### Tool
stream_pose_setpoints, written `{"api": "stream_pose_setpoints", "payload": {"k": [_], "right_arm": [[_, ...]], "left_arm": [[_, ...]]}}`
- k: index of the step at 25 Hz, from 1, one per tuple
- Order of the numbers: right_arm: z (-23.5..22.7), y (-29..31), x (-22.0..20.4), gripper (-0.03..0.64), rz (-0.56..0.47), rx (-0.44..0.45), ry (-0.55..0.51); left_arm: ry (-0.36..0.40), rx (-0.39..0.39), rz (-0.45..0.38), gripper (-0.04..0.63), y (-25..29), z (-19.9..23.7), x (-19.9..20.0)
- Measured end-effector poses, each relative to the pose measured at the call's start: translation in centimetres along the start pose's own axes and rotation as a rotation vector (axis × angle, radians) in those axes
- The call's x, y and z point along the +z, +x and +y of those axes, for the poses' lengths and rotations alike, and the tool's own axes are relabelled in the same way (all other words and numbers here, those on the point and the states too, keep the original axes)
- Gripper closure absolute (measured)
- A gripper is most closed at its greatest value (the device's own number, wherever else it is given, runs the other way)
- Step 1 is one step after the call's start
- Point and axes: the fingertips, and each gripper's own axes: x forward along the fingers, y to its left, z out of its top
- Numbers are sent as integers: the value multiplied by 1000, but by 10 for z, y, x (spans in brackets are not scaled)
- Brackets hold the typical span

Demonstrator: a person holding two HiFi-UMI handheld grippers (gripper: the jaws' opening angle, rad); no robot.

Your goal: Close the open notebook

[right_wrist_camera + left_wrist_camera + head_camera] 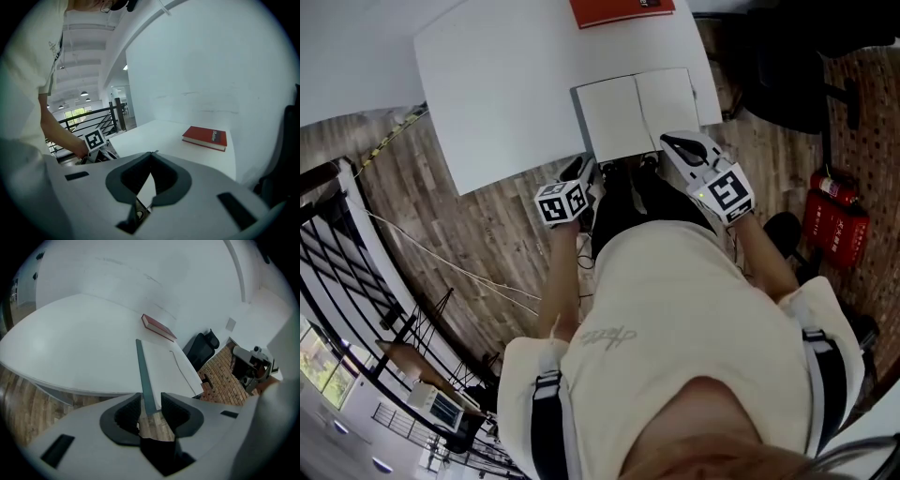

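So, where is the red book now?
In the head view the red book lies at the top edge, on the white table, beyond the open notebook and apart from it.

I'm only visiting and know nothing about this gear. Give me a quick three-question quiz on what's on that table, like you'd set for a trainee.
1. True or false: the notebook lies closed on the white table.
2. What colour is the closed book at the table's far edge? A green, B red, C black.
3. In the left gripper view, what runs between the jaws of the left gripper?

Key: 1 false, it is open; 2 B; 3 the notebook's dark edge.
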Motion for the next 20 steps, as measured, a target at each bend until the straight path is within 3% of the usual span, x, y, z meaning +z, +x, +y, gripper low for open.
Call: {"api": "stream_pose_setpoints", "payload": {"k": [12, 20], "right_arm": [[5, 3, -22, 609, 55, -45, 38], [13, -2, -25, 609, 63, -70, 57]], "left_arm": [[-120, -175, 60, 456, 26, 1, -12], [-100, -239, 97, 481, 28, -5, -15]]}}
